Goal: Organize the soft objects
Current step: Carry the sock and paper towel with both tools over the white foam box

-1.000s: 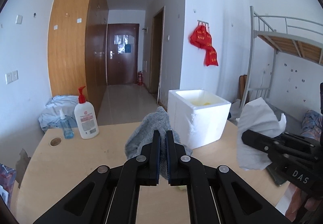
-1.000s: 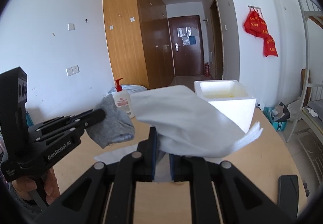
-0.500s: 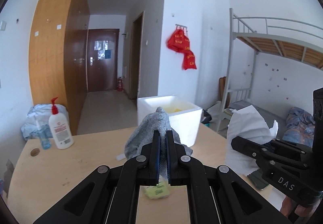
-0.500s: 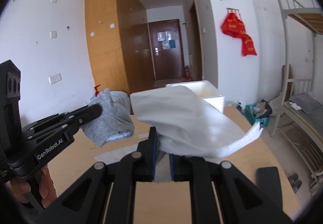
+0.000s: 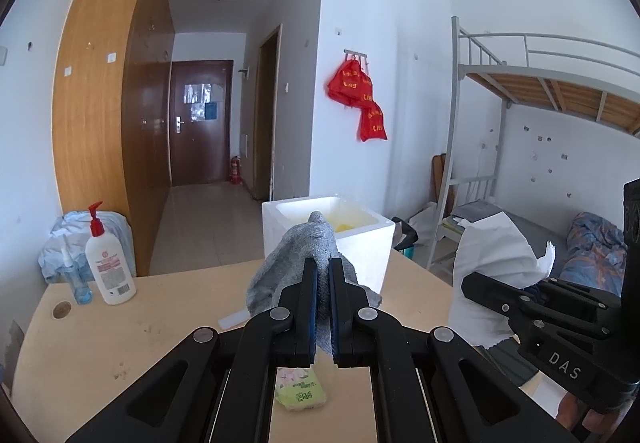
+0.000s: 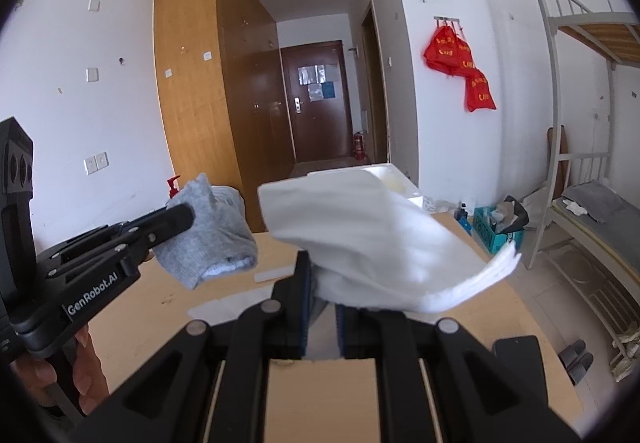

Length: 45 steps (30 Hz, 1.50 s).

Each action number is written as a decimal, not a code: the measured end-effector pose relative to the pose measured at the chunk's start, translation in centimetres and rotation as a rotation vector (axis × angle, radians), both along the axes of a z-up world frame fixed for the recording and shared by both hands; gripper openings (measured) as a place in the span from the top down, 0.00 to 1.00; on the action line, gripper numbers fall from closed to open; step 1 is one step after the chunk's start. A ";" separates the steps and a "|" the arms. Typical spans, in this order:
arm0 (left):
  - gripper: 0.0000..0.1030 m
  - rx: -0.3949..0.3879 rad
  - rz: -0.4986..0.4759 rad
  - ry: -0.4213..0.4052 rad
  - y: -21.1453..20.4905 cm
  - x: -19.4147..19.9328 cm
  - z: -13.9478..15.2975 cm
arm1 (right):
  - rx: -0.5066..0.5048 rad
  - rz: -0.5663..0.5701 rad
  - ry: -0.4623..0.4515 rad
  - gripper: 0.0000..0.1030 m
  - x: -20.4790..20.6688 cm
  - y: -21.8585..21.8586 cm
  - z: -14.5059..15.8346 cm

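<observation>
Just short of the white foam box, both soft things ride in the air, each pinched tight.

The grey cloth [image 5: 308, 255] hangs bunched from the left gripper [image 5: 323, 307], whose fingers are nearly closed on its fold, and over the last second it has drifted across the worktop [image 5: 160, 323] until it overlaps the near wall of the foam box [image 5: 352, 243]. The white tissue wad [image 6: 372, 239], clamped between the narrow fingers of the right gripper [image 6: 322, 307], has come along with it and now covers most of the box from that side. Both loads look close to the drop, so the next step is probably carrying them over the rim and letting go. A pump bottle [image 5: 108, 263] stands well away from the box, and a small green packet [image 5: 301, 391] lies nearer the person.
</observation>
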<state>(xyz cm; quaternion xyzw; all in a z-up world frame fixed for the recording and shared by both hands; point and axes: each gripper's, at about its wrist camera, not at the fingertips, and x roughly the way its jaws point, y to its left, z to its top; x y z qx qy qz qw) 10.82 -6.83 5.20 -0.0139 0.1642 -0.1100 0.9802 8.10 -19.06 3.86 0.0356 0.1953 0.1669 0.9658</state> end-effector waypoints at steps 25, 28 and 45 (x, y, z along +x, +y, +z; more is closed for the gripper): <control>0.95 -0.008 0.054 -0.006 1.1 2.8 0.3 | -0.005 0.050 0.002 0.87 3.2 0.4 -0.2; 0.95 -0.013 0.057 0.001 1.3 3.1 0.2 | -0.008 0.057 0.005 0.87 3.6 0.5 -0.2; 0.95 -0.007 0.071 0.018 1.6 2.2 -0.1 | -0.014 0.088 0.063 0.87 3.5 0.8 -1.5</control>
